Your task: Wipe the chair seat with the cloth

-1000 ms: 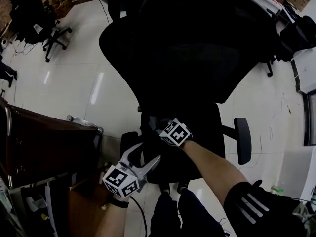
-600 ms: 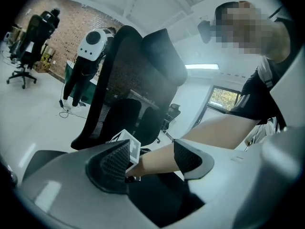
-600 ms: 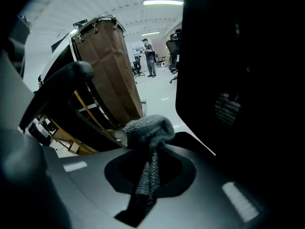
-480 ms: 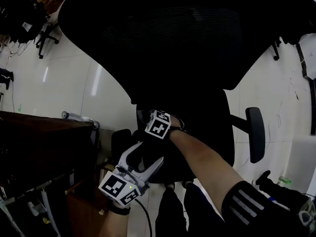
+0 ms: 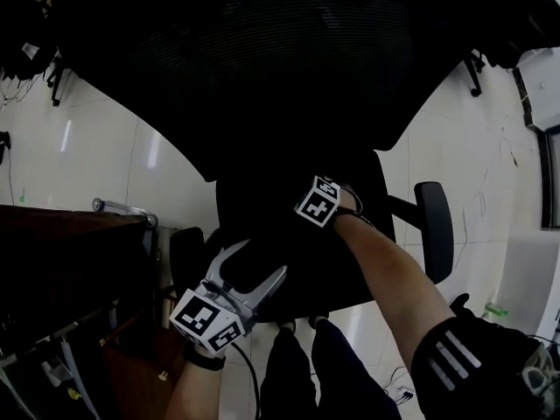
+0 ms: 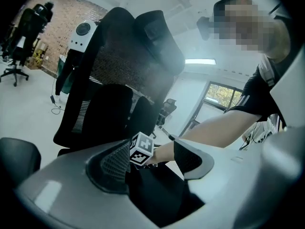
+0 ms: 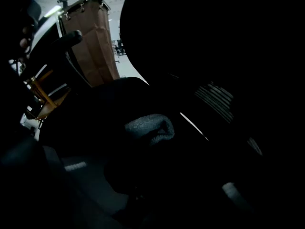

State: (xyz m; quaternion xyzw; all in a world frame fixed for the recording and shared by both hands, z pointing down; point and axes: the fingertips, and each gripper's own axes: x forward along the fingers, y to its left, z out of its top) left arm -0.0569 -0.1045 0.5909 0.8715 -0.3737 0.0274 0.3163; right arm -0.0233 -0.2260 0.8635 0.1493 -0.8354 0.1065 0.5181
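A black office chair fills the head view, its mesh backrest [image 5: 262, 68] hanging over the dark seat [image 5: 350, 278]. My right gripper [image 5: 311, 191] rests on the middle of the seat. Its marker cube shows, but its jaws are lost in the dark. In the right gripper view a fold of dark grey cloth [image 7: 148, 128] sits pinched between the jaws against the seat. My left gripper [image 5: 256, 263] hovers at the seat's front left edge, open and empty. In the left gripper view its wide-spread fingers [image 6: 112, 163] frame the seat and the right gripper's cube [image 6: 141, 149].
Armrests stand at the seat's right [image 5: 435, 230] and left [image 5: 185, 259]. A brown wooden desk [image 5: 70, 261] is close on the left. The person's legs [image 5: 306, 374] are just in front of the seat. Glossy white floor [image 5: 490, 173] surrounds the chair.
The right gripper slid with the cloth across the seat, first left, then right and further back under the backrest. The left gripper stayed open at the front edge.
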